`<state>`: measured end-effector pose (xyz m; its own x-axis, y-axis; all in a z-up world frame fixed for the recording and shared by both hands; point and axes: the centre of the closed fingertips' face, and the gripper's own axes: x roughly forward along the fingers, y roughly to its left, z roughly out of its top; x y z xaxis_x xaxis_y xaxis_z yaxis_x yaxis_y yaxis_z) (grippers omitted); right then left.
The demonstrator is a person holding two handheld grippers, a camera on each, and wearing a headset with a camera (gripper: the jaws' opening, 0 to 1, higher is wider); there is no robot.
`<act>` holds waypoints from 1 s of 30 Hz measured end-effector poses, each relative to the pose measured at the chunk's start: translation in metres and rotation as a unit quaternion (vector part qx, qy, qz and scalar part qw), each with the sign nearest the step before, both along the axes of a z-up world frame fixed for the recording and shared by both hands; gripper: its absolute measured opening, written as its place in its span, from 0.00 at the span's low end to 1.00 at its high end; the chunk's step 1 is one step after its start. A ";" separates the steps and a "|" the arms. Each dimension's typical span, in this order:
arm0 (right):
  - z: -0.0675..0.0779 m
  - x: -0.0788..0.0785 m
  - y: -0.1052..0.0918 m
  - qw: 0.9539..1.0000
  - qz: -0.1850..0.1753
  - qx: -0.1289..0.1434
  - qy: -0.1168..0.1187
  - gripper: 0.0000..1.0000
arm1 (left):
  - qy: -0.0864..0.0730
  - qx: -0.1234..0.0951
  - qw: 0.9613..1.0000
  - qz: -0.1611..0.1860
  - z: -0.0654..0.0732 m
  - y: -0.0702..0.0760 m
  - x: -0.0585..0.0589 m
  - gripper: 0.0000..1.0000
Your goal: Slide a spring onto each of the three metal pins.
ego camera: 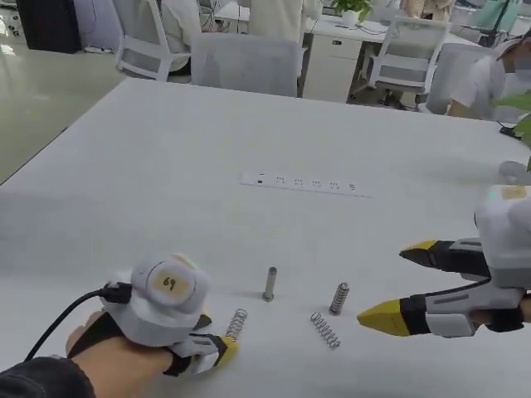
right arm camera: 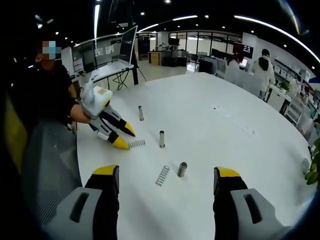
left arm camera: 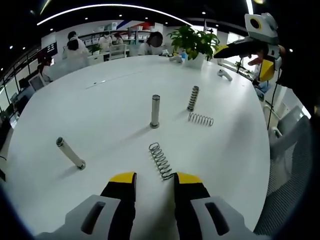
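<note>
We judge one pin of three done: in the head view a sprung pin [ego camera: 338, 298] stands at about 3 o'clock of a bare pin [ego camera: 270, 283]. Our left gripper [left arm camera: 155, 178], jaws narrowly parted and holding nothing, has a loose spring [left arm camera: 160, 160] at its tips, toward 12 o'clock. Next we must close on it, lift it and thread it over the bare pin. Our right gripper [ego camera: 394, 282] hangs wide open, empty.

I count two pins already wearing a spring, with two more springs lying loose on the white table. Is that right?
Not quite: only one pin wears a spring. The middle pin and the left-hand pin are bare, as the left gripper view shows. Two loose springs do lie on the white table.
</note>
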<state>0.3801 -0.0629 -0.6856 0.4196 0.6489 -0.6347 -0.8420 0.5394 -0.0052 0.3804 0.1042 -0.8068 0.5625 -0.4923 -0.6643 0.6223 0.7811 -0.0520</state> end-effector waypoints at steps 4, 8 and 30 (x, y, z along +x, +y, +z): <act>-0.001 0.000 0.000 1.000 0.001 -0.001 0.001 0.76 | -0.007 0.008 1.000 0.014 0.000 0.009 0.005 0.22; -0.002 0.000 0.001 1.000 0.002 -0.002 0.003 0.75 | -0.014 0.004 1.000 0.012 0.002 0.008 0.005 0.21; -0.001 -0.001 -0.001 1.000 0.002 -0.004 0.005 0.74 | -0.047 0.025 0.998 -0.038 0.000 -0.008 0.004 0.03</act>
